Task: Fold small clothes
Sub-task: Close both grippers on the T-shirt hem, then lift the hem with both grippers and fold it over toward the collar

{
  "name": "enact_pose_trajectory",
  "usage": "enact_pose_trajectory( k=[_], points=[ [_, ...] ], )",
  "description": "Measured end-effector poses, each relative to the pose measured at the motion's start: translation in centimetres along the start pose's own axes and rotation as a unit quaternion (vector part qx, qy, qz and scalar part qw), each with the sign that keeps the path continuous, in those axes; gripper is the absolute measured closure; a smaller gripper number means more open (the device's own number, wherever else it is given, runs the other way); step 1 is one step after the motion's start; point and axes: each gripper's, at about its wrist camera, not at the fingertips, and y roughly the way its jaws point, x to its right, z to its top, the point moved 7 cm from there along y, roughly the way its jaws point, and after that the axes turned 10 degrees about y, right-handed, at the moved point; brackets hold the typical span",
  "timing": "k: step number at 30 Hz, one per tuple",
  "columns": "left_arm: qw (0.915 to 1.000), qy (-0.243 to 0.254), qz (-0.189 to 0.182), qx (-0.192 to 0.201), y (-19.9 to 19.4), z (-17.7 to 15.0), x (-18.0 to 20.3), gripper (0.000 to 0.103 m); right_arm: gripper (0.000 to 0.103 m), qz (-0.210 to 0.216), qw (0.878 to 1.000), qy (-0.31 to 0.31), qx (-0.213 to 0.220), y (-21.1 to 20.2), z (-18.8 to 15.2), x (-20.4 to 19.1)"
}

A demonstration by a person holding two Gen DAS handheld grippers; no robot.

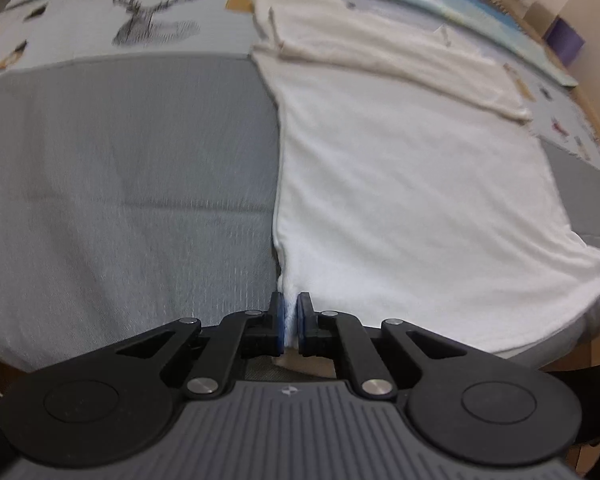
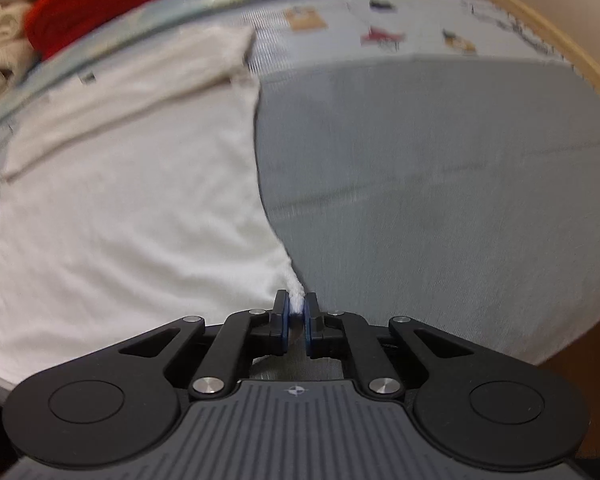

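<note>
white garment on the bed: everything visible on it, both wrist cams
The white garment looks like soft, slightly fuzzy knit. It lies mostly flat on the grey sheet, its far part folded over into a thicker band with a visible hem. Its near edge is gathered at both corners: the left gripper pinches the left corner between blue-padded fingers, and the right gripper pinches the right corner, where the cloth bunches into a narrow peak. No print or label is readable.
</note>
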Motion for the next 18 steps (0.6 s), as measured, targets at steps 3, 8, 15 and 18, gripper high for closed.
enact_pose_trajectory(
  k=[3,8,15,18],
  points=[
    [0.9992,0.02,-0.008,0.034,-3.3,1.1,0.4,0.097,0.097,0.026,0.999,-0.014,0.033,-2.8,1.6,-1.0],
    [0.9948,0.061,-0.016,0.08,-9.7,1.6,1.6,0.097,0.097,0.076,0.994,-0.032,0.071,-8.7,2.2,-1.9],
    [0.9809,0.142,-0.03,0.129,-18.6,0.5,3.4,0.097,0.097,0.141,0.984,-0.072,0.08,-17.2,1.1,-1.0],
    [0.9786,0.145,-0.042,0.14,-19.8,0.3,3.7,0.097,0.097,0.16,0.978,-0.082,0.105,-20.7,1.6,-0.4]
  ],
)
